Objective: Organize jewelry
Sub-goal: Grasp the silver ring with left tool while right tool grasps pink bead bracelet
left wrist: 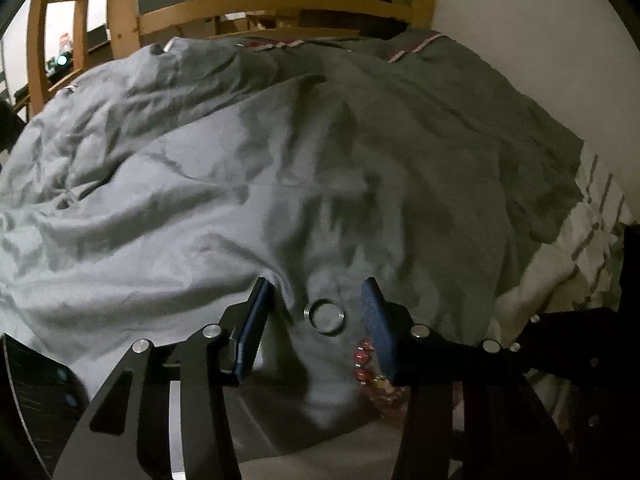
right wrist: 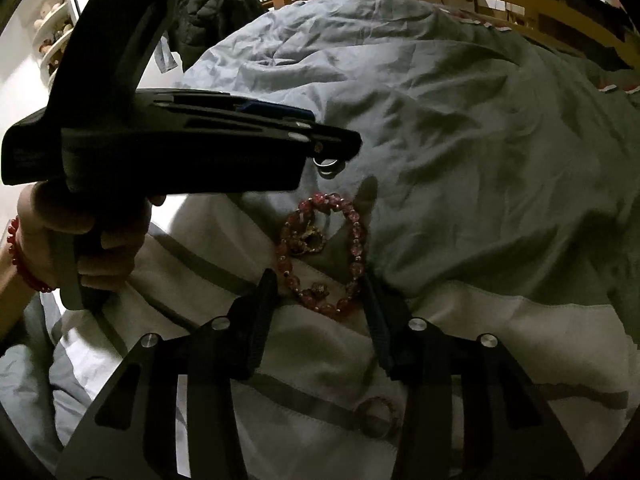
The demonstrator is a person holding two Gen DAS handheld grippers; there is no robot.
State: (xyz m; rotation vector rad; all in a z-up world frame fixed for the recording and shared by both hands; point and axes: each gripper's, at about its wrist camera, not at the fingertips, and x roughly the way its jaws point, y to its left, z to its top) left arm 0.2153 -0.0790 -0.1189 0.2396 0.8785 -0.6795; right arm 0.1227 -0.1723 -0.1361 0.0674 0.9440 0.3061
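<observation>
We see the left gripper (left wrist: pixel 320 312) lowered over a grey duvet (left wrist: pixel 180 200), its two blue pads standing apart on either side of a silver ring (left wrist: pixel 325 316). The ring lies flat on the fabric in the gap and touches neither pad, so nothing is gripped. Just to the near right of the ring, a few red beads of a bracelet (left wrist: pixel 362 362) show beside the right pad.

In the right wrist view, we see the right gripper (right wrist: pixel 320 292) with its fingers partly apart around the near part of the red beaded bracelet (right wrist: pixel 320 256). The bracelet lies as a loop on the bedding, where the grey duvet meets a white striped sheet (right wrist: pixel 500 340); small gold-coloured charms lie inside the loop. The near beads sit between the fingertips. We cannot tell whether the pads press on the beads.

Beyond the bracelet, the left gripper (right wrist: pixel 328 160) crosses the view from the left, held by a hand (right wrist: pixel 92 240) wearing a red bead wristband (right wrist: pixel 20 260). The silver ring (right wrist: pixel 329 168) shows at its tips. A wooden bed frame (left wrist: pixel 280 4) stands at the far side.
</observation>
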